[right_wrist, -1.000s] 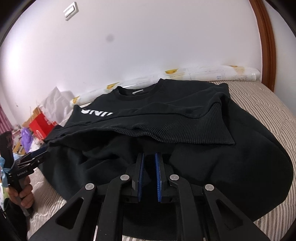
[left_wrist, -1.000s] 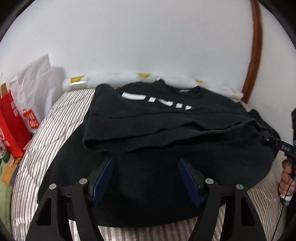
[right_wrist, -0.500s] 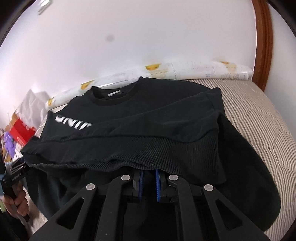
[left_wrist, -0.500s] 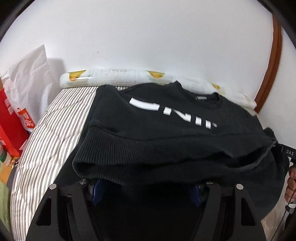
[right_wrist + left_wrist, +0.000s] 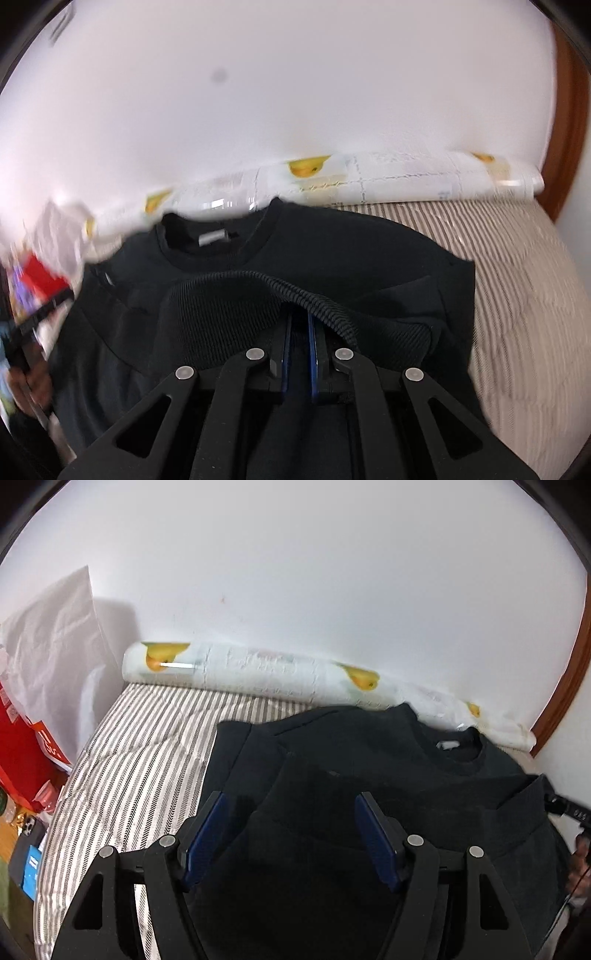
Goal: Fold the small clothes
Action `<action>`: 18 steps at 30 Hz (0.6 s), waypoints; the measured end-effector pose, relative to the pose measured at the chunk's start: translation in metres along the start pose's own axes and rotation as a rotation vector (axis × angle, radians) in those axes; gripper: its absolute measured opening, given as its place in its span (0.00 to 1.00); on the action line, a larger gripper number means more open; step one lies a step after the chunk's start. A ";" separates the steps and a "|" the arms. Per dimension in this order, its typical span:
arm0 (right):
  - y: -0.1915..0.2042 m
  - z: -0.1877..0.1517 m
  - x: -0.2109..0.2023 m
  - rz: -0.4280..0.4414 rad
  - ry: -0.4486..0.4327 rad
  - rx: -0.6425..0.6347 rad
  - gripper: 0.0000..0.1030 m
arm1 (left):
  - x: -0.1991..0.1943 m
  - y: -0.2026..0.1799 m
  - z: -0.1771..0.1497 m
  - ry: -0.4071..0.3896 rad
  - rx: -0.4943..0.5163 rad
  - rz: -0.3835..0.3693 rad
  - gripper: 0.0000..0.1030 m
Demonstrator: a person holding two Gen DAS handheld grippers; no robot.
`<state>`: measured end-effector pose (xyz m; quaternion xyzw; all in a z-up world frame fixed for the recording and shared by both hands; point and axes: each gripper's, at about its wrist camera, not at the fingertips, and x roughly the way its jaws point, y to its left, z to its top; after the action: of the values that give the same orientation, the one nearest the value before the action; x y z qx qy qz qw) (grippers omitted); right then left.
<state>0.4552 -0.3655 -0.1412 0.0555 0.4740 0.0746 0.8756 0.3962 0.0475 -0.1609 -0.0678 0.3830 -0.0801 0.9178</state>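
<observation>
Right wrist view: the right gripper is clenched, its blue pads nearly together, and the ribbed hem of the black sweatshirt drapes over the fingertips; motion blur keeps me from confirming the cloth is actually pinched between the pads, though it looks so. In the left wrist view the left gripper stands released, pads wide apart, with dark fabric lying between and beneath them and nothing gripped.

The step in hand appears to be the bottom-up fold: the hem is carried over the body toward the neckline. The next move calls for laying the hem down near the collar, letting go, and smoothing the doubled cloth flat, likely with the free left tool.

The sweatshirt lies across the striped mattress, its collar close to the far edge, where the fruit-print roll runs along the white wall. Open mattress remains on the left side and on the right. A red shopping bag stands off the left edge; wooden trim closes the far right corner, so forward room is short.
</observation>
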 end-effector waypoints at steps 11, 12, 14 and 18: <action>-0.041 0.005 -0.033 -0.113 -0.050 -0.028 0.33 | 0.025 -0.021 0.011 0.032 0.123 0.021 0.63; -0.043 0.005 -0.033 -0.115 -0.053 -0.035 0.37 | 0.029 -0.024 0.012 0.039 0.132 0.031 0.62; -0.045 0.002 -0.034 -0.131 -0.063 -0.064 0.51 | 0.035 -0.026 0.011 0.060 0.150 0.041 0.50; -0.048 0.001 -0.021 -0.139 -0.086 -0.068 0.61 | 0.035 -0.021 0.011 0.059 0.127 0.033 0.41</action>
<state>0.4487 -0.4166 -0.1318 -0.0041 0.4357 0.0273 0.8997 0.4261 0.0203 -0.1736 -0.0006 0.4049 -0.0912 0.9098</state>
